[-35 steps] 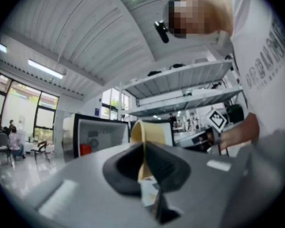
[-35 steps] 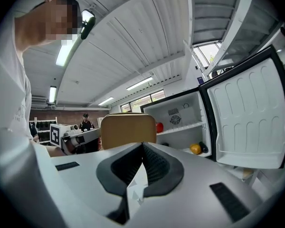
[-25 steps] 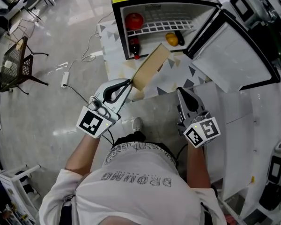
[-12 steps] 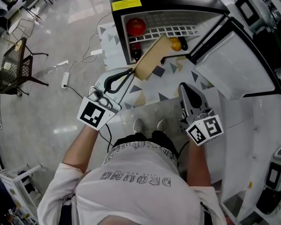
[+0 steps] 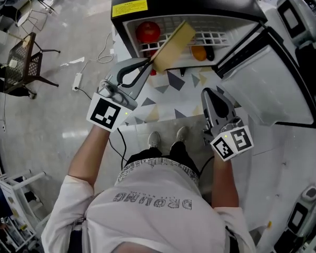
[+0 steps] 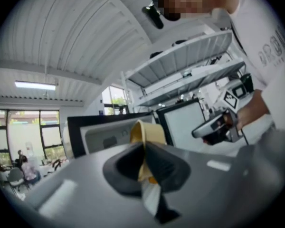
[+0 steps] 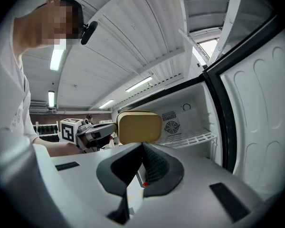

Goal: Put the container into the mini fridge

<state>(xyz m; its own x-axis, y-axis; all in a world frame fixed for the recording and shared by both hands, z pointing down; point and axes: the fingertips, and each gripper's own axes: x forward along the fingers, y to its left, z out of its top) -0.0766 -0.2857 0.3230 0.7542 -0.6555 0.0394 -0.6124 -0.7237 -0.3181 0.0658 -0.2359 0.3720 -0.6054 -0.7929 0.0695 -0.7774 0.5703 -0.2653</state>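
Note:
A flat tan container [image 5: 174,45] is tilted in front of the open mini fridge [image 5: 147,7], its far end over the white wire shelf [image 5: 203,36]. My left gripper [image 5: 149,64] is shut on the container's near edge, and that edge [image 6: 143,133] shows pinched between its jaws. My right gripper [image 5: 207,94] hangs lower right, shut and empty. In the right gripper view the container [image 7: 138,126] floats before the fridge interior [image 7: 192,120], with the left gripper [image 7: 92,129] behind it.
Inside the fridge sit a red apple [image 5: 147,31], an orange [image 5: 199,52] and a dark bottle [image 5: 209,52]. The fridge door [image 5: 268,80] stands open to the right. A patterned mat [image 5: 171,91] lies below, with a cable and power strip [image 5: 77,80] and a chair [image 5: 22,67] at left.
The left gripper has carried the container up and forward from above the mat to the fridge opening. The person has stepped closer, and the right gripper has stayed shut.

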